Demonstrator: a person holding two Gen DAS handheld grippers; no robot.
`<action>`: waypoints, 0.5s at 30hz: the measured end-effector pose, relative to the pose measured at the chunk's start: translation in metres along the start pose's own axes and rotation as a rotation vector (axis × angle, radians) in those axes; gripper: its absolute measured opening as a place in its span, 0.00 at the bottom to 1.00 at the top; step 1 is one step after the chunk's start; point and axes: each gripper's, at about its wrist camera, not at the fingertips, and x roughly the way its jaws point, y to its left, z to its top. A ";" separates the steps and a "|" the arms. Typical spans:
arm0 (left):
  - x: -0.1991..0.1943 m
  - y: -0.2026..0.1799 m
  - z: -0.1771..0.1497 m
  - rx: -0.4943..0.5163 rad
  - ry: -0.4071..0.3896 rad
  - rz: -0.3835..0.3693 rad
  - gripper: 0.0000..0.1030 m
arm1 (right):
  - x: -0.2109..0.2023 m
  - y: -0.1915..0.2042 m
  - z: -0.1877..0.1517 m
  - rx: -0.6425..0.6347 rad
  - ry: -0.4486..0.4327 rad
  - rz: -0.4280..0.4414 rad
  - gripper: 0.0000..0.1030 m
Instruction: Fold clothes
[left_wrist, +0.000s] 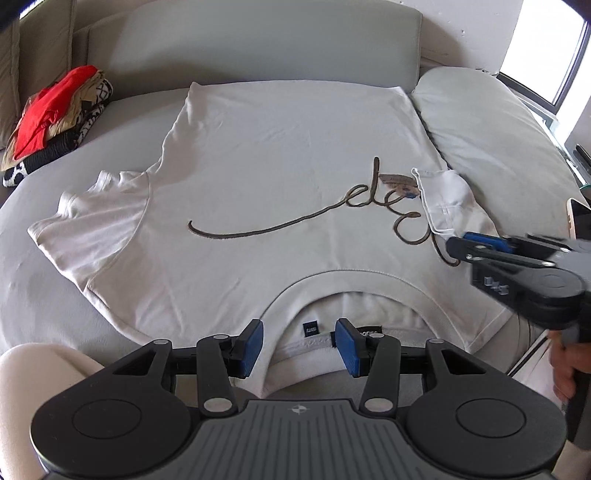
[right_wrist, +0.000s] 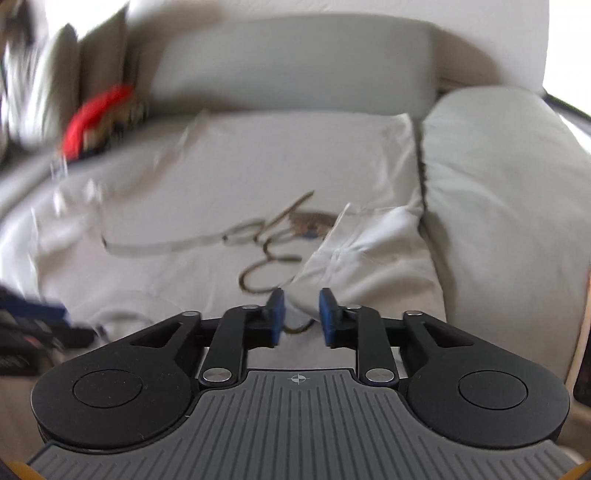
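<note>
While the white T-shirt (left_wrist: 266, 155) lies spread face up on the grey sofa seat (left_wrist: 44, 288), collar nearest the viewer and hem far, its right sleeve (left_wrist: 443, 199) sits turned inward over the brown script lettering (left_wrist: 332, 214), with a small tag just beside it. Its left sleeve (left_wrist: 92, 221) lies flat and open.

It looks like thin knit cotton: light, limp, with no stiffness, so any pinched edge will drag the layers under it and wrinkle unless lifted cleanly. I judge the doubled seams the best holds: the ribbed collar (left_wrist: 332, 280), the shoulder seams, the sleeve cuffs and the hem corners.

The left tongs (left_wrist: 299, 345) stand apart over the back of the neck opening, pads on either side of the labels, pressing nothing. The right tongs (right_wrist: 299, 314) are also apart, just at the near edge of the folded sleeve, with no cloth clamped. A pile of red and patterned clothes (left_wrist: 55, 122) rests far left.
</note>
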 end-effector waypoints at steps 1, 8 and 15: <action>0.001 0.001 0.000 -0.002 0.001 -0.001 0.44 | -0.005 -0.006 0.003 0.045 -0.022 -0.015 0.26; 0.006 -0.004 0.000 -0.008 0.017 -0.008 0.44 | 0.021 -0.053 0.022 0.205 0.083 -0.263 0.23; 0.004 -0.007 -0.001 0.010 0.013 0.010 0.46 | 0.039 -0.039 -0.004 0.032 0.317 -0.329 0.07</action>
